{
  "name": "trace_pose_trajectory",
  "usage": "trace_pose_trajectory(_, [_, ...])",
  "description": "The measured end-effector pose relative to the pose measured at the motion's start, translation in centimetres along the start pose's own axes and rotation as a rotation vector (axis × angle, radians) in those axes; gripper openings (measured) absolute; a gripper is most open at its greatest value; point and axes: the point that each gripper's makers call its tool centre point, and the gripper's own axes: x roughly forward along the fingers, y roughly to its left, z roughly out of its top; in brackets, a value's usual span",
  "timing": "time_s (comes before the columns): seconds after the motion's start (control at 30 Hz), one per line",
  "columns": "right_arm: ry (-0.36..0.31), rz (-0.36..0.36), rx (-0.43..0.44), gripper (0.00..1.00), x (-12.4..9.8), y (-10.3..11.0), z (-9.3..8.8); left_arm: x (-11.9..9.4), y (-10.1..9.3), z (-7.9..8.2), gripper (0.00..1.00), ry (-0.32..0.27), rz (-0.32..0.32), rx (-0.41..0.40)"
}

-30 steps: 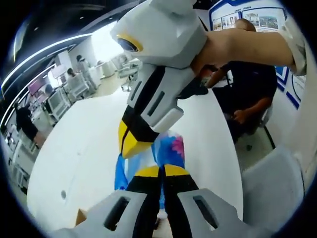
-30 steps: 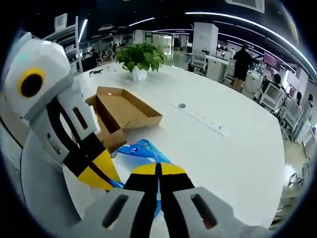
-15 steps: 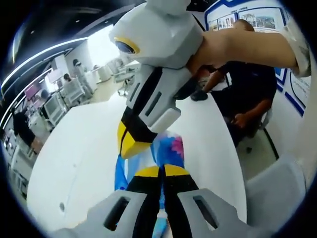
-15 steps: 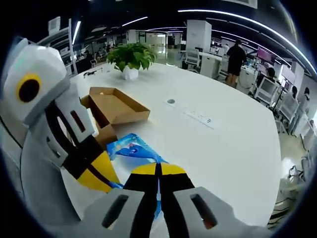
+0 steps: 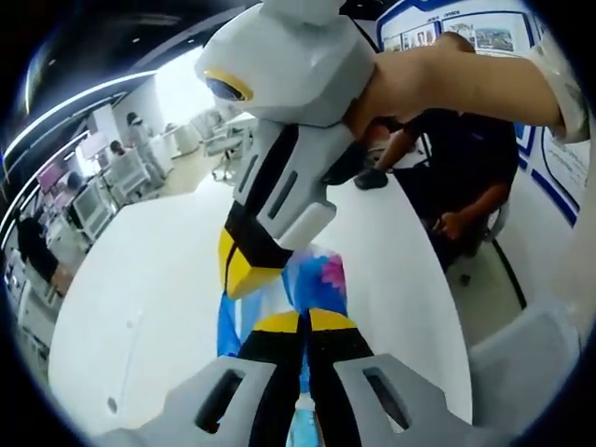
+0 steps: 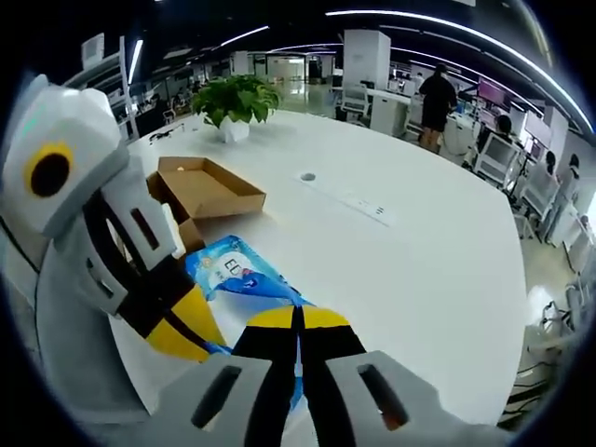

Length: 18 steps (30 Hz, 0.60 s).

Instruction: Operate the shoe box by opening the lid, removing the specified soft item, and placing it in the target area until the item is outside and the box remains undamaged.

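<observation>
A soft blue pack [image 6: 235,273] with white lettering, pink-printed at one end [image 5: 321,277], hangs between both grippers above the white table [image 6: 419,270]. My left gripper [image 5: 304,322] is shut on one edge of it. My right gripper [image 6: 300,317] is shut on another edge. In the left gripper view the right gripper [image 5: 244,272] reaches down from the top, held by a hand [image 5: 447,79]. In the right gripper view the left gripper [image 6: 184,328] stands at the left. The open brown cardboard shoe box [image 6: 200,186] lies on the table behind the pack.
A potted green plant [image 6: 233,98] stands at the table's far end, beyond the box. A socket strip [image 6: 358,205] is set into the tabletop. A seated person [image 5: 466,168] is at the table's edge. Office desks and people stand farther off.
Both grippers stay shut on the blue pack. The right gripper view has shifted: the box now looks smaller and farther off, and more of the pack with its lettering shows.
</observation>
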Motion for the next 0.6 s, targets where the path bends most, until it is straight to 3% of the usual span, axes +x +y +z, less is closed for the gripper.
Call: trace_pose_trajectory(0.6, [0.018, -0.030, 0.007, 0.00, 0.0, -4.1, -0.6, 2.9, 1.9, 1.7, 0.00, -0.020, -0.029, -0.002])
